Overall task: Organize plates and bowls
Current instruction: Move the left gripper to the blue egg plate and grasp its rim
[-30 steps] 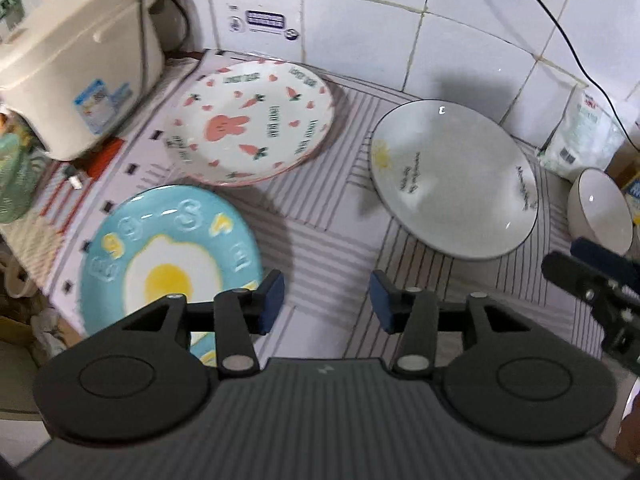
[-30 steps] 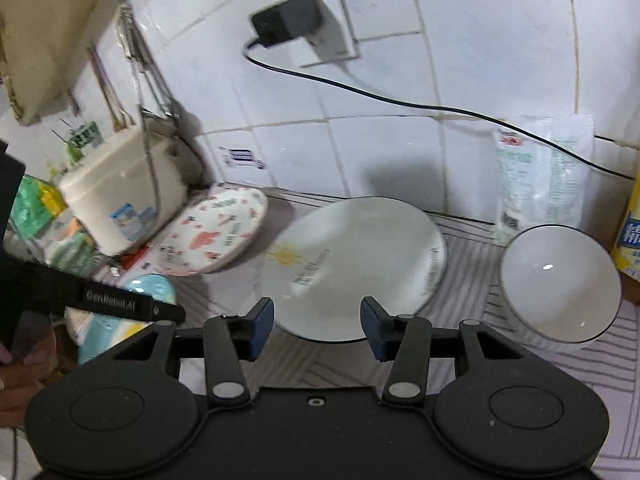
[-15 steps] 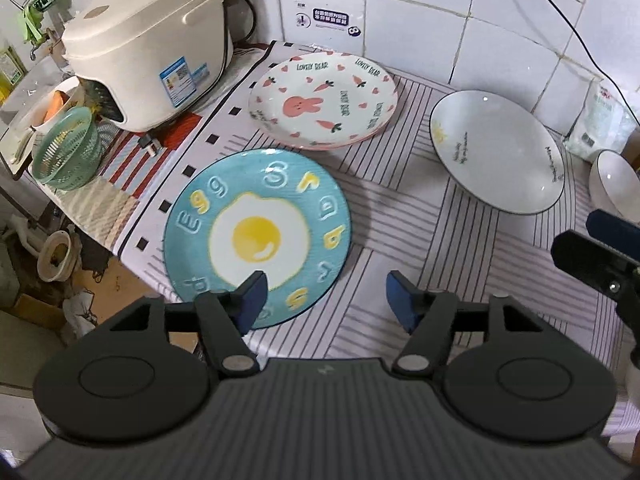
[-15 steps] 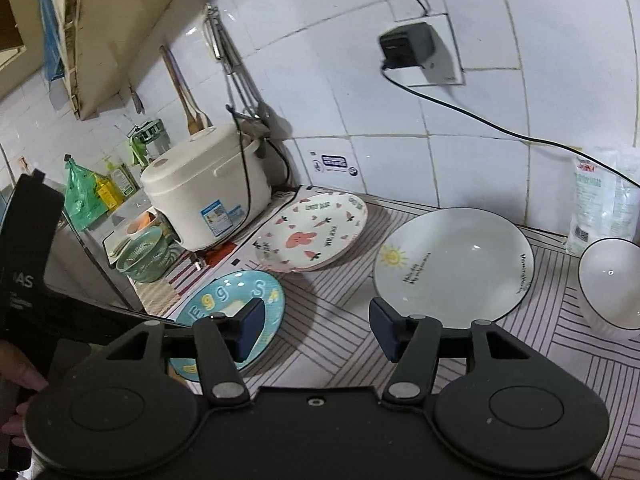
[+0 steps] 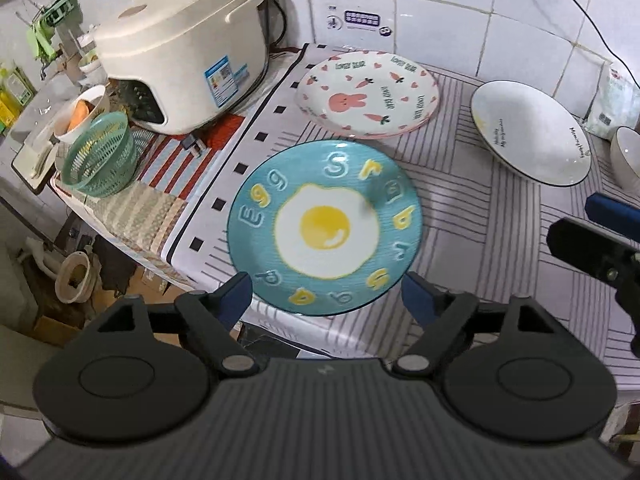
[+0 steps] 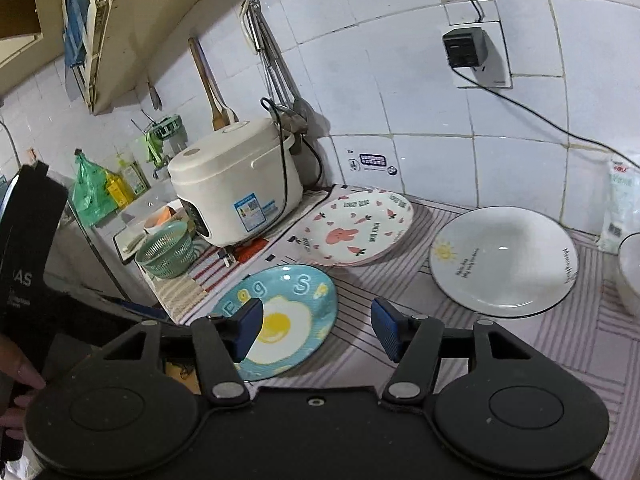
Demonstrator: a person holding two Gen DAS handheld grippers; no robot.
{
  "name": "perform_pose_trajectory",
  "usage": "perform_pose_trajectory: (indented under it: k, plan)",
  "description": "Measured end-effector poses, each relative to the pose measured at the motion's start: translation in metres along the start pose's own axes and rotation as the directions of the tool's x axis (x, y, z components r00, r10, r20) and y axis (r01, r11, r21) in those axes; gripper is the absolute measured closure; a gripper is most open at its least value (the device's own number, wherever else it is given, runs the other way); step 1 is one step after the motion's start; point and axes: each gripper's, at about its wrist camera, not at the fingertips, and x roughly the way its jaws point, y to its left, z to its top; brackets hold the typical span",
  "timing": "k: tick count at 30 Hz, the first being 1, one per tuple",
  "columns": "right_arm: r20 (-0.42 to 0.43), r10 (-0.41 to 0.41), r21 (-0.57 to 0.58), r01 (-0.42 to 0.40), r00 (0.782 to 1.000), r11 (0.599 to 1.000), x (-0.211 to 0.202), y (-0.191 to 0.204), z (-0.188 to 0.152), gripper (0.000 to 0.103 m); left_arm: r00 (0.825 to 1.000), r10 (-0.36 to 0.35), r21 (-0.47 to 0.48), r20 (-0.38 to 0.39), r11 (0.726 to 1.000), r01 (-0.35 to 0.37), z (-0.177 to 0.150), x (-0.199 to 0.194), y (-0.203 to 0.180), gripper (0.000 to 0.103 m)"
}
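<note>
A blue plate with a fried-egg design [image 5: 325,227] [image 6: 286,316] lies at the counter's front edge. A white plate with a pink rabbit [image 5: 367,94] [image 6: 358,233] lies behind it. A white plate with a dark rim [image 5: 530,133] [image 6: 503,261] lies to the right, and a white bowl [image 5: 626,158] [image 6: 630,276] stands at the far right. My left gripper [image 5: 326,298] is open and empty, above and in front of the blue plate. My right gripper [image 6: 318,330] is open and empty, above the counter right of the blue plate; it also shows in the left wrist view [image 5: 600,236].
A cream rice cooker [image 5: 180,46] [image 6: 236,190] stands at the back left with a green basket [image 5: 100,154] [image 6: 166,254] beside it. A white bag [image 5: 618,100] leans on the tiled wall at the right. A cable hangs from a wall socket [image 6: 466,46].
Both grippers have pulled back and up from the counter and swung left. The left gripper's jaws have opened wider. The plates have not moved.
</note>
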Motion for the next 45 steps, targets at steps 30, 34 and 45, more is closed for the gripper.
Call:
perform_pose_trajectory:
  k: [30,34,45]
  plan:
    - [-0.103,0.030,0.253,-0.003,0.994,0.968,0.149,-0.015,-0.068,0.053,1.000,0.021,-0.139,-0.012,0.990,-0.022,-0.012,0.130,0.101,0.029]
    - [-0.119,0.020,0.261,0.012,0.993,0.965,0.156,-0.016,-0.066,0.079,0.999,-0.045,-0.119,0.001,0.992,0.045,-0.008,0.132,0.099,0.051]
    - [-0.140,0.029,0.309,0.016,0.990,0.951,0.166,-0.018,-0.067,0.085,0.994,-0.105,-0.158,-0.001,0.982,0.103,-0.005,0.136,0.095,0.070]
